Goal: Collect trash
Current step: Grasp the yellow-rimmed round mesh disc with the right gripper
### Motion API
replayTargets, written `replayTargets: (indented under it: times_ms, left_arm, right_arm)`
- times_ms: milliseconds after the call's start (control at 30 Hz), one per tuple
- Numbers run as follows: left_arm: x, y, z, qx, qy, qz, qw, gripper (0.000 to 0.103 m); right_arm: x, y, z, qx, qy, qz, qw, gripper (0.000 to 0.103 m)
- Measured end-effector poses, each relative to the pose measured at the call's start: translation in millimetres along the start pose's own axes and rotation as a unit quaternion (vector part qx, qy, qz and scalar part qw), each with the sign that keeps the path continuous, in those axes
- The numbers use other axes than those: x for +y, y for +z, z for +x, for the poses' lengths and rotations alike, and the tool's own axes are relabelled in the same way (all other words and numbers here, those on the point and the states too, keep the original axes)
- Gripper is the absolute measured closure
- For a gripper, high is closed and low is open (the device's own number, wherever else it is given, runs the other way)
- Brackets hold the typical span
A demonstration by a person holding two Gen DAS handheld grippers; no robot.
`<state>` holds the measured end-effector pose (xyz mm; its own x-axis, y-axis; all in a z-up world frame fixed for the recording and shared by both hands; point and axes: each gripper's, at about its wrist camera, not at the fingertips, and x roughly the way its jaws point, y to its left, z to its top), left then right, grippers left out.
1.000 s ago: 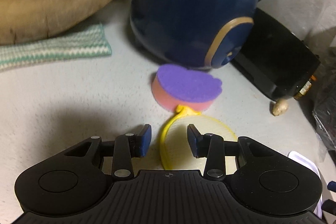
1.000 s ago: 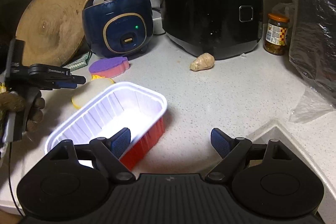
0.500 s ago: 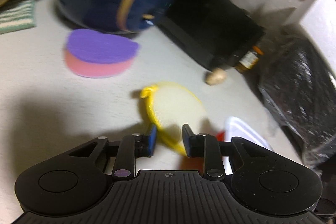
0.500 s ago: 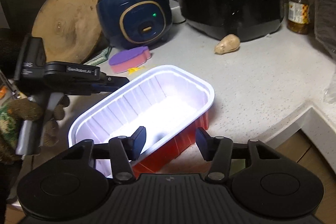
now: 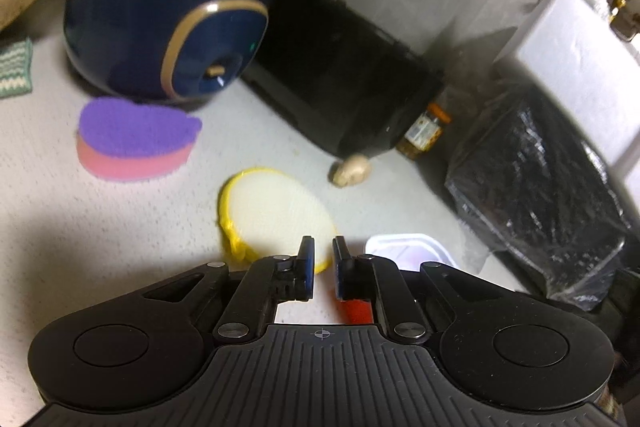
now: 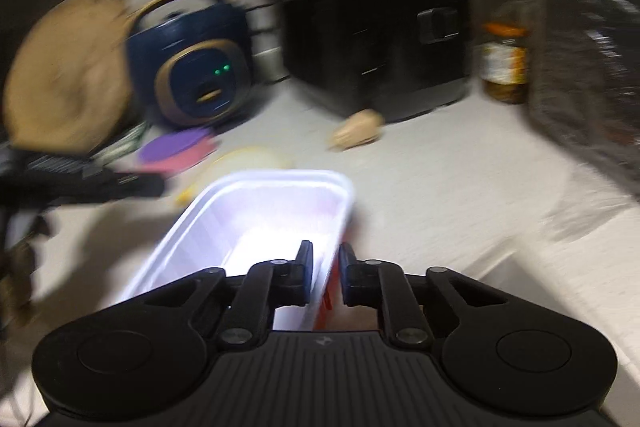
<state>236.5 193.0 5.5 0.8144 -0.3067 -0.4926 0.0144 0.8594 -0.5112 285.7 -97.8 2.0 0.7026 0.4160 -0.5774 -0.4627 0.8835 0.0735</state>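
Note:
A round white scrub pad with a yellow rim (image 5: 276, 211) lies on the pale counter. My left gripper (image 5: 323, 253) is closing, and the pad's near rim sits pinched between its blue pads. A white food tray with a red outside (image 6: 280, 177) stands at the counter's front. My right gripper (image 6: 323, 259) is closing over the tray's near wall, one finger inside and one outside, pressing it. The tray's far corner (image 5: 404, 245) shows just right of the left fingers. The right wrist view is blurred; the left gripper (image 6: 100, 183) shows there at the left, near the pad (image 6: 248, 157).
A purple and pink sponge (image 5: 132, 135), a blue rice cooker (image 5: 160, 27) and a black cooker (image 5: 340, 87) stand behind. A ginger piece (image 5: 350, 169), a jar (image 5: 424, 133) and a black plastic bag (image 5: 540, 187) are to the right. A wooden board (image 6: 64, 75) leans at the back left.
Both grippers went from wide open to nearly shut. The left swung right from the sponge and took the pad's rim. The right moved onto the tray and closed on its wall.

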Motion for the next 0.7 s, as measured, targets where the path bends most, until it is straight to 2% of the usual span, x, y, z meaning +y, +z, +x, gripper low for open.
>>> replayTargets:
  times_ms: [100, 233, 300, 400, 500, 600, 700]
  left_arm:
    - [2, 0, 1, 0.0, 0.027, 0.004, 0.9996, 0.09]
    - [14, -1, 9, 0.004, 0.052, -0.013, 0.9986, 0.087]
    - [20, -2, 10, 0.003, 0.06, -0.022, 0.9979, 0.087]
    - [24, -3, 11, 0.011, 0.08, -0.032, 0.9963, 0.087]
    - [21, -7, 4, 0.014, 0.106, -0.025, 0.994, 0.087]
    - [18, -12, -8, 0.003, 0.122, 0.0, 0.9925, 0.087]
    - [19, -16, -22, 0.001, 0.131, 0.014, 0.9913, 0.087]
  right_arm:
    - [-13, 6, 8, -0.017, -0.038, 0.006, 0.999, 0.092]
    - [-16, 5, 6, -0.033, -0.064, -0.003, 0.997, 0.088]
    - [-10, 7, -3, -0.04, -0.051, -0.021, 0.998, 0.068]
    - [7, 18, -18, -0.061, -0.046, -0.048, 0.996, 0.054]
    - [25, 38, -22, -0.057, -0.019, -0.054, 0.997, 0.046]
    - [43, 54, -13, -0.017, 0.025, -0.049, 0.998, 0.038]
    - [73, 56, 4, 0.01, 0.023, -0.094, 0.995, 0.037]
